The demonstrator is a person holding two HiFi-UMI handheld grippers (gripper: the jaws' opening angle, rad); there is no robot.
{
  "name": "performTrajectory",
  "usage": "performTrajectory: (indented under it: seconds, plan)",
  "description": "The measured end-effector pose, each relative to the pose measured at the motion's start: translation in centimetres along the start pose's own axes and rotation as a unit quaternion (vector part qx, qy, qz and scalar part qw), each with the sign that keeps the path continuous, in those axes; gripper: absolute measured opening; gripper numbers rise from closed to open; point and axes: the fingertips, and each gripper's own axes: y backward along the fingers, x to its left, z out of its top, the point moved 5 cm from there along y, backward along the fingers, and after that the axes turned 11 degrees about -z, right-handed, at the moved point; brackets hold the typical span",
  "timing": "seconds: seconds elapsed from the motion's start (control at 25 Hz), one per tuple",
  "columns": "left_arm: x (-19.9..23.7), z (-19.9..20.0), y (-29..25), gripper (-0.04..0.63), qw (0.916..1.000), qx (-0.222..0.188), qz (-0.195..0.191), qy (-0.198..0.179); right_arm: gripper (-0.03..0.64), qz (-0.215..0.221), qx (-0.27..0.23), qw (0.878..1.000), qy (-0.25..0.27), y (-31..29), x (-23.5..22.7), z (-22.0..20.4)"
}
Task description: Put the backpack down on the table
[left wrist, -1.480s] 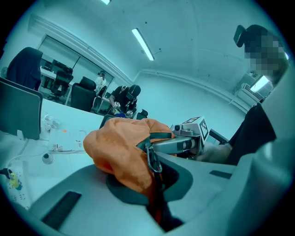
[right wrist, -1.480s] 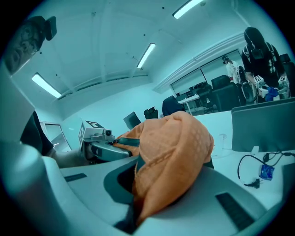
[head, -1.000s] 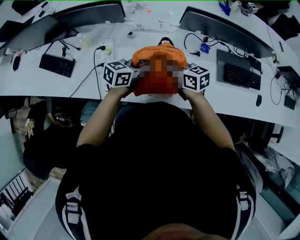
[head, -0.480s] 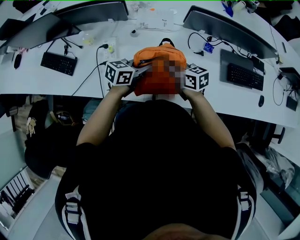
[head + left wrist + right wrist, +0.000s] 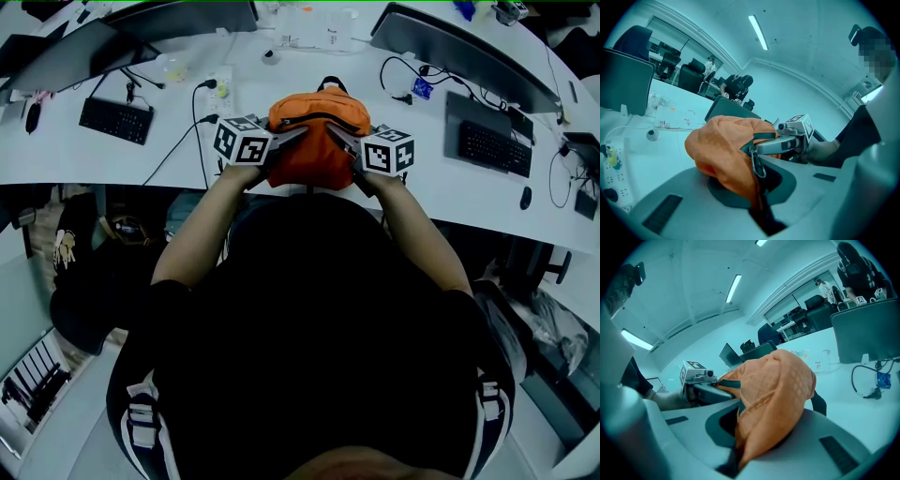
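Two grey plastic tools grip a rounded orange woven-fabric backpack [image 5: 314,155]: left gripper [image 5: 298,133] and right gripper [image 5: 336,133], jaws pinching its dimpled cloth, at the near edge of the curved white tabletop [image 5: 169,167].

White table [image 5: 84,159] — on it lie keyboards [image 5: 114,119], a mouse [image 5: 524,198], cables [image 5: 178,145].

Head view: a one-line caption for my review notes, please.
The left hand-held gripper and right hand-held gripper pinch an orange backpack from both sides at the white table.
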Motion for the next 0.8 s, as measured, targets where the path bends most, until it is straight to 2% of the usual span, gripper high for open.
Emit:
performTrajectory:
  seconds: [0.8]
  plan:
    - [3.1,-3.2,-1.4,0.032,0.9987,0.036,0.007,0.036,0.025,-0.017,0.034,0.999,-0.019,-2.7,-2.2,-3.3]
